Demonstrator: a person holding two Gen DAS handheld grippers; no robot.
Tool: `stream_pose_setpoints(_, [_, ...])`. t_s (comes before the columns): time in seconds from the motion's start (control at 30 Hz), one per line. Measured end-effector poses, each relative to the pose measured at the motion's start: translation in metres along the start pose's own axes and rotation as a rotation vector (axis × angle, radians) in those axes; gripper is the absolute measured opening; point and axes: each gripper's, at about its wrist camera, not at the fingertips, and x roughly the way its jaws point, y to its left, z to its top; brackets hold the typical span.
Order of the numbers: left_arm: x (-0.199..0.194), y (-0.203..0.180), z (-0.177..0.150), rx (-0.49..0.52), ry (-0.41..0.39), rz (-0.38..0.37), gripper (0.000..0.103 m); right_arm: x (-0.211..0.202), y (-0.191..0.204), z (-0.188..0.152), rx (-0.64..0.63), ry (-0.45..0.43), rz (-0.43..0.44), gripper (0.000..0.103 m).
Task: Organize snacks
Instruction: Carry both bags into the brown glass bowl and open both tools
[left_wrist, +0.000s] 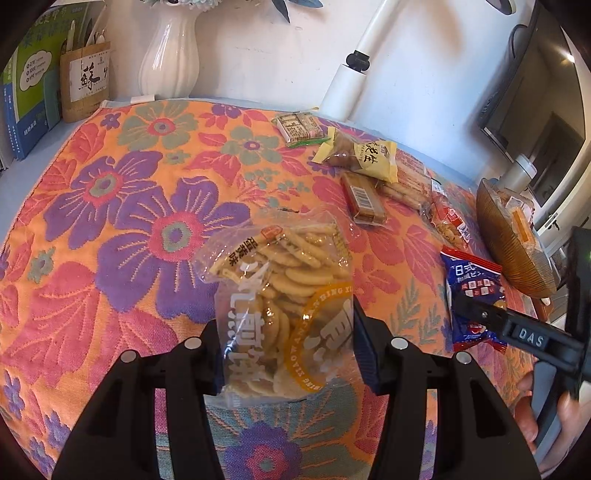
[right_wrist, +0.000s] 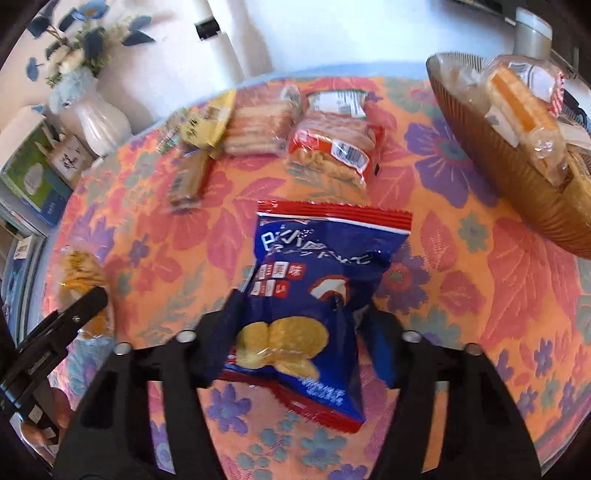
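My left gripper (left_wrist: 286, 339) is shut on a clear bag of round yellow crackers (left_wrist: 284, 295) and holds it above the flowered cloth. My right gripper (right_wrist: 299, 332) is shut on a blue and red snack bag (right_wrist: 310, 295); it also shows at the right of the left wrist view (left_wrist: 474, 295). A brown ribbed basket (right_wrist: 517, 173) with wrapped snacks in it stands at the far right, and shows in the left wrist view (left_wrist: 509, 236). Several loose snack packs lie at the back: a yellow peanut pack (left_wrist: 369, 155), a brown bar (left_wrist: 362, 199), a red cracker pack (right_wrist: 332, 147).
An orange flowered cloth (left_wrist: 129, 206) covers the table. A white vase (left_wrist: 170, 55), a wooden pen holder (left_wrist: 85, 81) and books (left_wrist: 26, 92) stand at the back left. A white lamp arm (left_wrist: 354, 66) rises behind the snacks.
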Motion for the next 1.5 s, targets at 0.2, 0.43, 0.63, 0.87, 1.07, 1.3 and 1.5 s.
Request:
stream_pose_setpoints(0.2, [-0.005,-0.007,0.005,0.008,-0.006,0.05,0.051,-0.043,0.008,-0.012,-0.063,-0.11,0.041,0.052])
stream_pose_setpoints(0.43, [-0.043,-0.065,0.022,0.101,-0.069,-0.038,0.051,-0.094,-0.028,-0.001,0.027,-0.183,0.14,0.052])
stream_pose_setpoints(0.63, [-0.05,-0.148,0.053,0.215,-0.077,-0.178,0.051,-0.141,-0.09,0.022,0.155,-0.288,0.171,0.052])
stream_pose_setpoints(0.87, [-0.014,-0.257,0.089,0.331,-0.027,-0.343,0.051,-0.166,-0.179,0.061,0.31,-0.39,0.073,0.052])
stream_pose_setpoints(1.07, [0.038,-0.318,0.117,0.392,0.037,-0.427,0.051,-0.162,-0.247,0.095,0.399,-0.405,0.048,0.052])
stream_pose_setpoints(1.3, [0.091,-0.343,0.141,0.387,0.084,-0.469,0.055,-0.133,-0.287,0.126,0.418,-0.333,0.07,0.055])
stream_pose_setpoints(1.5, [0.093,-0.326,0.149,0.344,0.074,-0.472,0.083,-0.13,-0.315,0.11,0.486,-0.31,0.11,0.062])
